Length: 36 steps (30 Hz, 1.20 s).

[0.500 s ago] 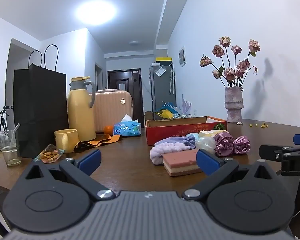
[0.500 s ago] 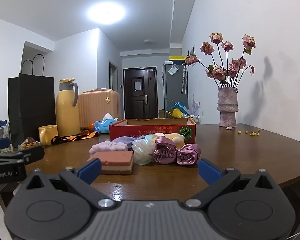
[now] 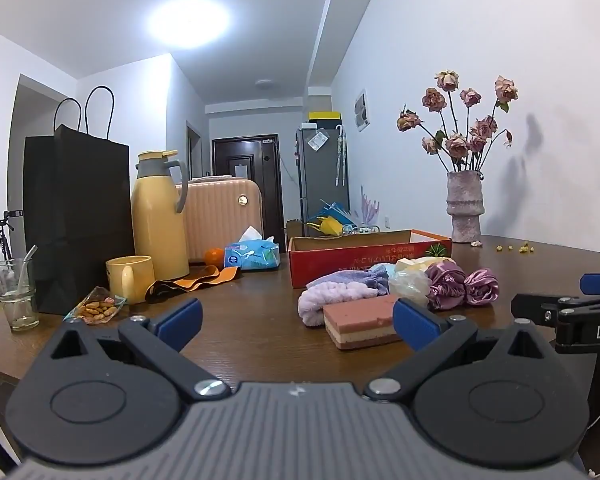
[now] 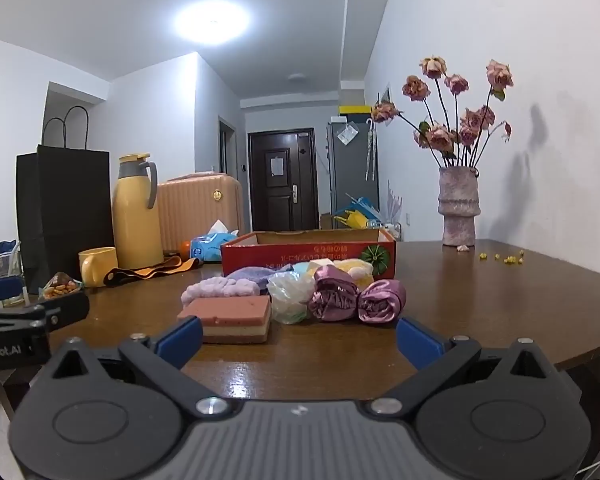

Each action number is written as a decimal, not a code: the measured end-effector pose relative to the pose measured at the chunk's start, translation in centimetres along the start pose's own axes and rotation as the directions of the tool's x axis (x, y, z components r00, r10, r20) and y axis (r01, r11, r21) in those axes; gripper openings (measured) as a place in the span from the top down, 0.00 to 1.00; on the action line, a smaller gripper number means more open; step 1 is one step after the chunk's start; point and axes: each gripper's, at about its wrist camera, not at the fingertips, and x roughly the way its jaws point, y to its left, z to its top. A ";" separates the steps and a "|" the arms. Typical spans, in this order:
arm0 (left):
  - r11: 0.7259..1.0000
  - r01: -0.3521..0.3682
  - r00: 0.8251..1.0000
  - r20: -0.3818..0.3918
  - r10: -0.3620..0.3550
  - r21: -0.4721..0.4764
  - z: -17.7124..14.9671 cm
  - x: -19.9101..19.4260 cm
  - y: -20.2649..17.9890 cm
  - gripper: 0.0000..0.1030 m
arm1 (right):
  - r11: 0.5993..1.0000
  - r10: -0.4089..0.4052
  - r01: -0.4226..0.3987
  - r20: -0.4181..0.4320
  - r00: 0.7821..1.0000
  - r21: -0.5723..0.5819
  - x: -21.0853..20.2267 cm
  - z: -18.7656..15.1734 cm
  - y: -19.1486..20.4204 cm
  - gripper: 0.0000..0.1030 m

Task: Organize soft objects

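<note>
On the worktop (image 4: 480, 304) a sponge (image 4: 230, 318) lies nearest, with a towel (image 4: 220, 286) just behind it. Right of the sponge sit a bag (image 4: 290, 296) and two rolls (image 4: 356, 300), touching. Behind this heap stands a box (image 4: 308, 254); something may lie between, but that is hidden. A vase (image 4: 458, 208) stands far right, a flask (image 4: 136, 216), mug (image 4: 96, 266) and sack (image 4: 64, 208) left.

A dark wooden counter (image 4: 480, 304) carries a red cardboard box (image 4: 308, 258) with soft items heaped in front of it: a layered pink sponge (image 4: 236, 318), a lilac towel (image 4: 220, 286), a crumpled plastic bag (image 4: 290, 296) and two purple satin rolls (image 4: 356, 298). To the left stand a black paper bag (image 3: 76, 216), yellow thermos (image 3: 158, 216), yellow mug (image 3: 130, 278) and drinking glass (image 3: 14, 292); a vase of dried roses (image 4: 458, 206) stands at the far right.
</note>
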 end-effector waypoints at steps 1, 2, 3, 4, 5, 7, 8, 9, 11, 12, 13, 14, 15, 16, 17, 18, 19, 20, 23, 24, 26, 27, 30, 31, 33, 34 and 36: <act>1.000 -0.001 1.000 0.000 0.001 -0.002 0.0 0.0 0.0 0.00 | 1.000 0.000 0.000 0.001 1.000 -0.001 0.0 0.0 0.0 0.00; 1.000 -0.002 1.000 -0.005 0.002 -0.001 0.0 0.5 0.1 0.00 | 1.000 0.000 0.000 0.004 1.000 -0.003 0.0 0.1 0.0 0.00; 1.000 -0.004 1.000 -0.006 0.004 -0.002 0.0 0.5 0.1 0.00 | 1.000 0.000 0.000 0.006 1.000 -0.003 0.0 0.1 0.0 0.00; 1.000 -0.005 1.000 -0.007 0.005 -0.002 0.0 0.6 0.1 0.00 | 1.000 0.001 -0.001 0.009 1.000 -0.002 0.0 0.1 -0.1 0.00; 1.000 -0.006 1.000 -0.008 0.006 -0.002 -0.1 0.6 0.1 0.00 | 1.000 0.000 0.000 0.010 1.000 0.000 -0.1 0.1 -0.1 0.00; 1.000 -0.006 1.000 -0.005 0.006 0.000 0.0 0.6 0.2 0.00 | 1.000 -0.001 0.001 0.010 1.000 0.003 0.0 0.1 -0.2 0.00; 1.000 -0.007 1.000 -0.005 0.007 0.000 0.0 0.6 0.2 0.00 | 1.000 -0.001 0.001 0.009 1.000 0.002 0.0 0.2 -0.2 0.00; 1.000 -0.007 1.000 -0.005 0.007 -0.001 0.1 0.6 0.2 0.00 | 1.000 0.000 0.000 0.008 1.000 0.003 0.0 0.1 -0.2 0.00; 1.000 -0.008 1.000 -0.006 0.008 -0.003 0.0 0.6 0.3 0.00 | 1.000 0.001 -0.001 0.009 1.000 0.001 -0.1 0.2 -0.2 0.00; 1.000 -0.008 1.000 -0.007 0.008 -0.003 0.0 0.6 0.3 0.00 | 1.000 0.002 -0.002 0.009 1.000 0.000 -0.1 0.2 -0.2 0.00; 1.000 -0.008 1.000 -0.007 0.008 -0.002 0.0 0.6 0.3 0.00 | 1.000 0.002 -0.002 0.009 1.000 -0.001 -0.1 0.1 -0.1 0.00; 1.000 -0.008 1.000 -0.006 0.008 -0.002 0.0 0.6 0.3 0.00 | 1.000 0.003 -0.003 0.008 1.000 -0.002 0.0 0.1 -0.1 0.00; 1.000 -0.009 1.000 -0.006 0.009 -0.002 0.0 0.6 0.2 0.00 | 1.000 0.002 -0.002 0.007 1.000 -0.001 0.0 0.1 -0.1 0.00; 1.000 -0.009 1.000 -0.004 0.009 0.000 0.0 0.5 0.2 0.00 | 1.000 0.001 -0.001 0.007 1.000 -0.001 0.0 0.1 -0.1 0.00; 1.000 -0.009 1.000 -0.002 0.009 0.003 0.0 0.6 0.1 0.00 | 1.000 0.001 -0.001 0.007 1.000 0.001 0.0 0.1 -0.1 0.00; 1.000 -0.009 1.000 -0.002 0.009 0.004 0.0 0.6 0.1 0.00 | 1.000 0.001 -0.001 0.007 1.000 0.003 0.0 0.1 -0.2 0.00; 1.000 -0.010 1.000 -0.002 0.010 0.002 0.0 0.6 0.1 0.00 | 1.000 0.001 -0.001 0.007 1.000 0.004 0.0 0.0 -0.2 0.00; 1.000 -0.009 1.000 -0.003 0.009 0.002 0.0 0.6 0.1 0.00 | 1.000 0.000 0.000 0.008 1.000 0.005 0.0 0.0 -0.2 0.00; 1.000 -0.012 1.000 -0.004 0.012 0.000 0.0 0.5 0.0 0.00 | 1.000 0.004 -0.004 0.006 1.000 0.002 0.1 0.0 -0.1 0.00; 1.000 -0.012 1.000 -0.005 0.012 -0.001 0.0 0.5 0.0 0.00 | 1.000 0.004 -0.004 0.006 1.000 0.001 0.1 0.0 -0.1 0.00; 1.000 -0.011 1.000 -0.006 0.011 -0.001 0.0 0.5 0.0 0.00 | 1.000 0.007 -0.007 0.005 1.000 -0.003 0.1 0.0 0.0 0.00; 1.000 -0.012 1.000 -0.008 0.012 -0.001 0.0 0.5 0.1 0.00 | 1.000 0.008 -0.008 0.005 1.000 -0.004 0.1 0.0 0.0 0.00; 1.000 -0.012 1.000 -0.007 0.012 -0.002 0.0 0.5 0.1 0.00 | 1.000 0.008 -0.008 0.003 1.000 -0.003 0.1 0.0 0.0 0.00; 1.000 -0.011 1.000 -0.008 0.011 -0.002 0.0 0.5 0.1 0.00 | 1.000 0.008 -0.008 0.002 1.000 -0.001 0.2 -0.1 0.0 0.00; 1.000 -0.012 1.000 -0.008 0.012 -0.001 0.0 0.5 0.1 0.00 | 1.000 0.007 -0.007 -0.001 1.000 0.003 0.2 -0.1 0.0 0.00; 1.000 -0.011 1.000 -0.008 0.011 -0.002 0.0 0.5 0.1 0.00 | 1.000 0.007 -0.007 -0.002 1.000 0.004 0.2 -0.1 -0.1 0.00; 1.000 -0.012 1.000 -0.007 0.012 -0.001 0.0 0.5 0.1 0.00 | 1.000 0.006 -0.006 -0.002 1.000 0.004 0.2 -0.1 -0.1 0.00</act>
